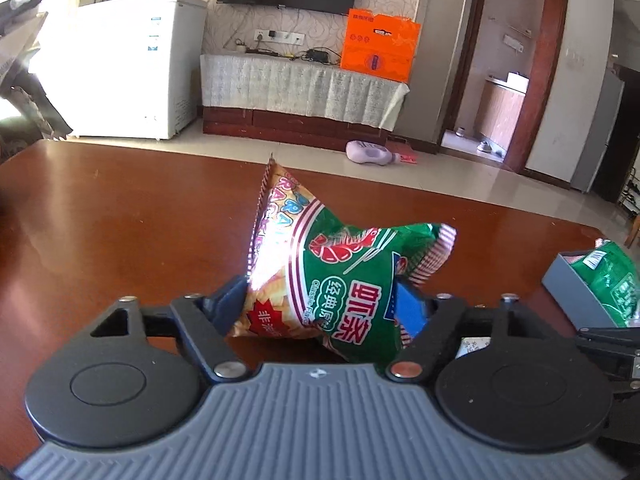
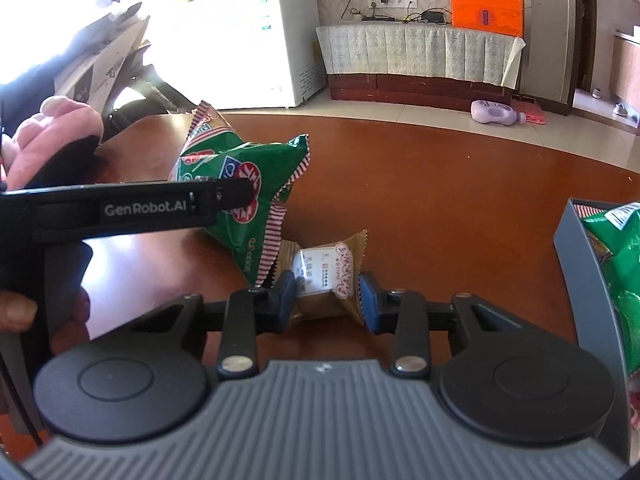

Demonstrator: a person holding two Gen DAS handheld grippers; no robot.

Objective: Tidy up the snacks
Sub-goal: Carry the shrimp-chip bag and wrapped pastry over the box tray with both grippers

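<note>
the green shrimp chip bag (image 1: pixel 332 280) is sitting low centre in the left wrist view, right between the fingers of the left gripper (image 1: pixel 324 304), whose pads are pressing into both sides of its lower end, so i'd call that clamped on the bag. it's puffy and full of air, so probably very light, crinkly and slippery foil, and the chips inside will likely crush if squeezed hard; grabbing it by the body like this or by a crimped seal end seems safest. its long axis is running from the lower middle up toward the upper left, with one sealed corner poking up and the other flopping to the right. in the right wrist view the small brown wrapped pastry (image 2: pixel 328 276) is lying in the lower centre, long axis going left to right across the frame, twisted ends sticking out, and the right gripper (image 2: pixel 328 300) is pinching it across the middle. it looks soft and squashable. both are resting on the brown table (image 1: pixel 120 208), and the grey box (image 1: pixel 576 292) at the right edge is already holding another green bag.
</note>
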